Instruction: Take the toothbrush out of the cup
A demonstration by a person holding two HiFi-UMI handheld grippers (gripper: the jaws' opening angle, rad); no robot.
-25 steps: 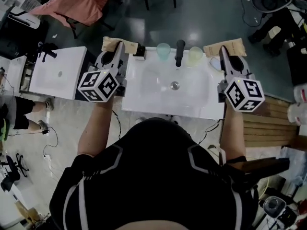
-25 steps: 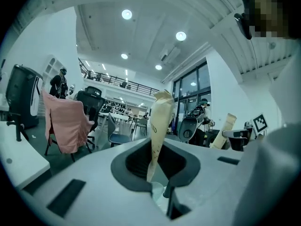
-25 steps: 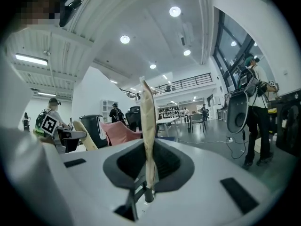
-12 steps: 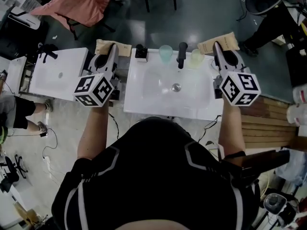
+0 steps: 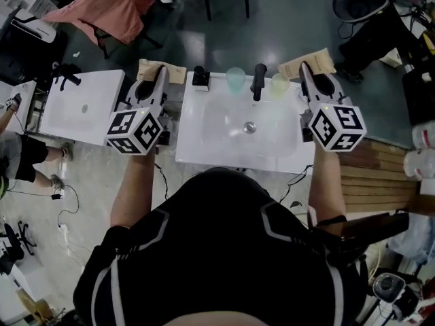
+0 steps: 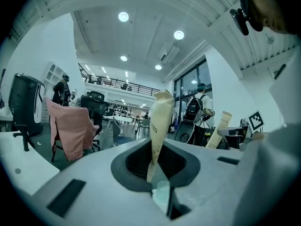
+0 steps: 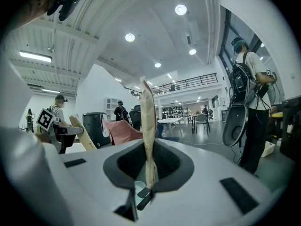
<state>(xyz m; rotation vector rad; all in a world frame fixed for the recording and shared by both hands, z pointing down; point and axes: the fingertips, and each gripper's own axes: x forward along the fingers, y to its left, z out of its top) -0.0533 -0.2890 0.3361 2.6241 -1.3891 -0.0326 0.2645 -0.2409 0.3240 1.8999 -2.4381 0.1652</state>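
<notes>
I make out no toothbrush in any view. A teal cup (image 5: 235,78) and a pale yellow-green cup (image 5: 279,83) stand at the back rim of the white sink (image 5: 204,138), either side of the black tap (image 5: 258,80). My left gripper (image 5: 160,71) hangs left of the sink, shut on a tan paper packet (image 5: 151,68). In the left gripper view that packet (image 6: 158,126) stands upright between the jaws of the left gripper (image 6: 155,173). My right gripper (image 5: 304,68) is by the sink's back right corner, shut on a second tan packet (image 5: 307,61), seen edge-on (image 7: 147,131) in the right gripper (image 7: 149,178).
A small black object (image 5: 200,76) sits on the sink's back left corner. A second white basin (image 5: 81,104) lies further left. Wooden slats (image 5: 380,172) are to the right. A chair with pink cloth (image 5: 112,5) stands beyond, and people stand around the room.
Both grippers drifted a little across the sink's back edge with their packets still held. The right one is now closer to the yellow-green cup.
</notes>
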